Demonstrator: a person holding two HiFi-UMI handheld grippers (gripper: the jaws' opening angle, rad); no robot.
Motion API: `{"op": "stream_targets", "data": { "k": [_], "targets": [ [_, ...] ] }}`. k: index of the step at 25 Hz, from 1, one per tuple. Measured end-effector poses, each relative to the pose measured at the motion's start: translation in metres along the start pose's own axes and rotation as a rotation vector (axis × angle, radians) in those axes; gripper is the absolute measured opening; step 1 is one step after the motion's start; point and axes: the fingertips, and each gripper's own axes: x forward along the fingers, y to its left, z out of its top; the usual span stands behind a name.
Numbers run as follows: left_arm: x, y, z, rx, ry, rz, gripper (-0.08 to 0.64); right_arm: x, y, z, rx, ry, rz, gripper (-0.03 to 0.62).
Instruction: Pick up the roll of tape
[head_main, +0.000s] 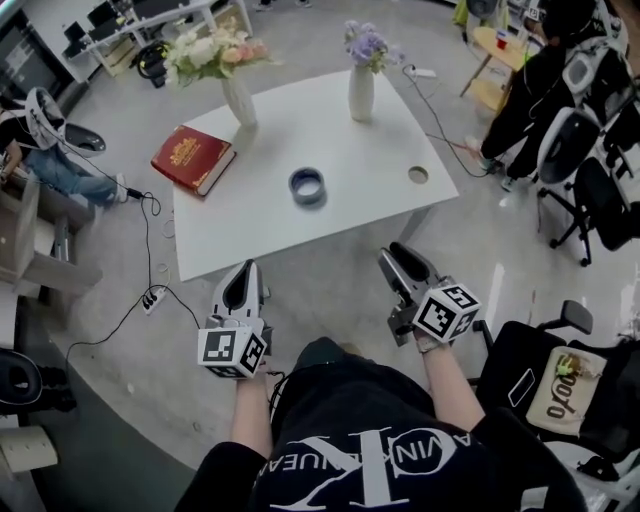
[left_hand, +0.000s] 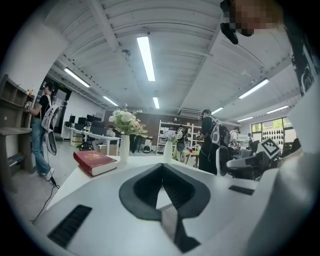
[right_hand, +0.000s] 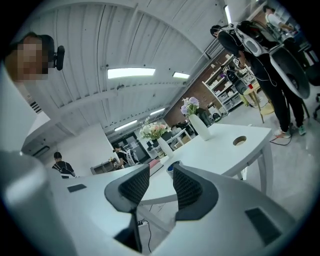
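The roll of blue tape (head_main: 306, 186) lies flat near the middle of the white table (head_main: 370, 170). Both grippers hang off the table's near edge, short of the tape. My left gripper (head_main: 246, 270) is at the front left, its jaws meeting at the tips with nothing in them (left_hand: 162, 167). My right gripper (head_main: 393, 254) is at the front right, with a narrow gap between its pads and nothing held (right_hand: 161, 172). In the right gripper view the tape (right_hand: 171, 166) peeks out beside the right pad's tip. It does not show in the left gripper view.
A red book (head_main: 193, 158) lies at the table's left corner. Two white vases of flowers (head_main: 240, 100) (head_main: 361, 92) stand at the back. A round hole (head_main: 418, 175) is near the right edge. Office chairs (head_main: 585, 170) and a person (head_main: 530, 90) are at the right; cables (head_main: 150, 290) trail on the floor.
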Motion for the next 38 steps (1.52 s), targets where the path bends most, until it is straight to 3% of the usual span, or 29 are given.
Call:
{"op": "stream_targets", "data": {
  "k": [10, 20, 32, 38],
  "targets": [
    [0.034, 0.018, -0.012, -0.010, 0.045, -0.005, 0.002, 0.037, -0.021, -0.001, 0.036, 0.030, -0.004, 0.149],
    [0.098, 0.061, -0.003, -0.034, 0.026, -0.001, 0.002, 0.121, -0.033, 0.023, 0.007, 0.082, 0.023, 0.149],
    [0.164, 0.098, -0.018, -0.083, 0.078, -0.019, 0.002, 0.200, -0.062, 0.012, 0.025, 0.213, 0.008, 0.149],
    [0.191, 0.108, -0.030, -0.109, 0.107, -0.050, 0.002, 0.232, -0.070, -0.009, -0.015, 0.349, -0.006, 0.153]
  ]
}}
